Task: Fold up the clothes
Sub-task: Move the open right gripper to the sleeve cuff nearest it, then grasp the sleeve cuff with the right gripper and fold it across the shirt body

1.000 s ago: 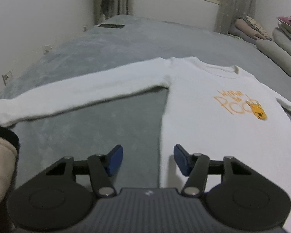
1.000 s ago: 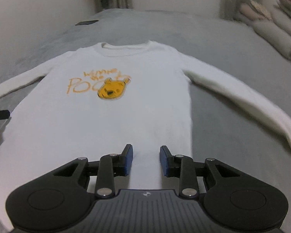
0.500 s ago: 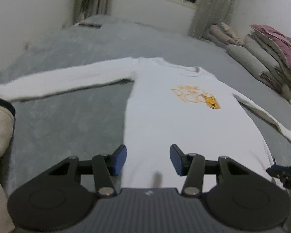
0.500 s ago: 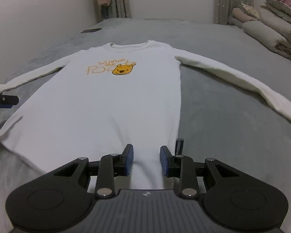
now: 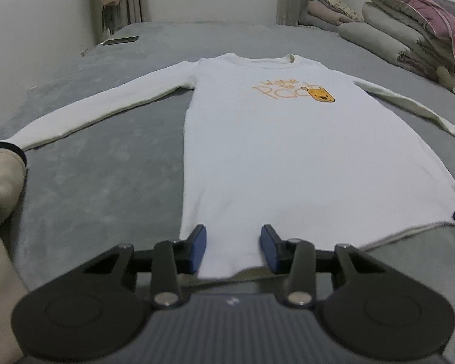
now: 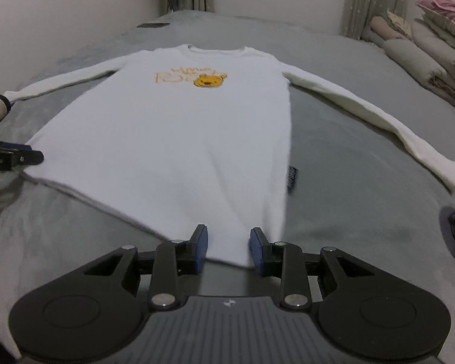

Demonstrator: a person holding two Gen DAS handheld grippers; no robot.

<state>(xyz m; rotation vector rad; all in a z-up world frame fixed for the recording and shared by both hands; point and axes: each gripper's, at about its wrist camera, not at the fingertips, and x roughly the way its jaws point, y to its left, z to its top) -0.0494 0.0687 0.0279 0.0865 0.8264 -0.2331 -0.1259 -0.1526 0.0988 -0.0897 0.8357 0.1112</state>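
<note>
A white long-sleeved shirt with an orange bear print lies flat, front up and sleeves spread, on the grey bed. My left gripper sits at the near left corner of the hem. Its jaws are closing, the hem edge lies between the blue pads, and a gap still shows. My right gripper is at the near right corner of the shirt, with the hem between its parted pads. The left gripper's tip shows at the left edge of the right wrist view.
A dark phone lies at the bed's far left by the wall. Folded quilts and pillows are stacked along the right side. A person's beige sleeve is at the left edge. A dark label sticks out from the shirt's right seam.
Both grippers have drawn back along the shirt from its body to the near hem. The left jaws have narrowed. The hem now lies between each pair of pads.
</note>
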